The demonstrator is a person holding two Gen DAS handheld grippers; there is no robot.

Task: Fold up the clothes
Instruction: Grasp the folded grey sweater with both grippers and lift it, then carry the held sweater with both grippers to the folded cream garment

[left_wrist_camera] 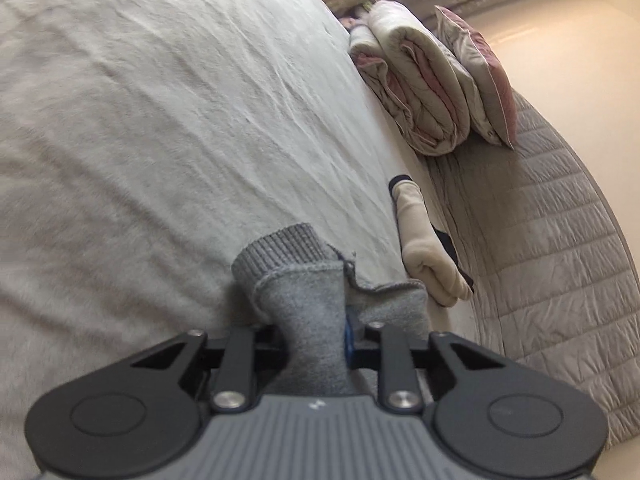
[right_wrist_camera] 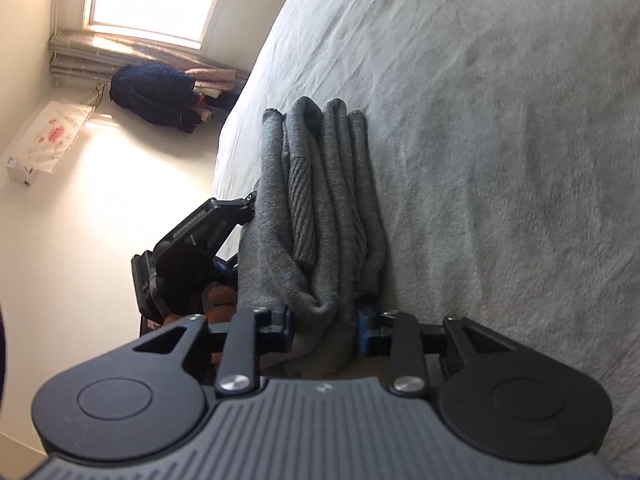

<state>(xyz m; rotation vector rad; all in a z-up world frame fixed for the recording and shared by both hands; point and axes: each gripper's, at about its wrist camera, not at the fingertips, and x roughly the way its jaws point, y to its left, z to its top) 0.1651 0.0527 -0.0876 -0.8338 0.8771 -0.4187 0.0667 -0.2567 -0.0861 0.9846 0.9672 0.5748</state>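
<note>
A grey knit sweater [right_wrist_camera: 320, 208] lies bunched in long folds on the bed's pale sheet [right_wrist_camera: 500, 160]. My right gripper [right_wrist_camera: 325, 326] is shut on a thick fold of it at the near end. My left gripper [left_wrist_camera: 316, 340] is shut on another part of the grey sweater [left_wrist_camera: 312, 292], near its ribbed cuff. The left gripper also shows in the right wrist view [right_wrist_camera: 224, 220], at the sweater's left edge, held by a hand.
A folded cream garment with dark trim [left_wrist_camera: 424, 240] lies at the bed's edge. A rolled quilt [left_wrist_camera: 424, 84] and a pillow [left_wrist_camera: 480, 76] rest against the quilted headboard [left_wrist_camera: 540, 240]. A dark jacket pile [right_wrist_camera: 156, 92] sits under the window.
</note>
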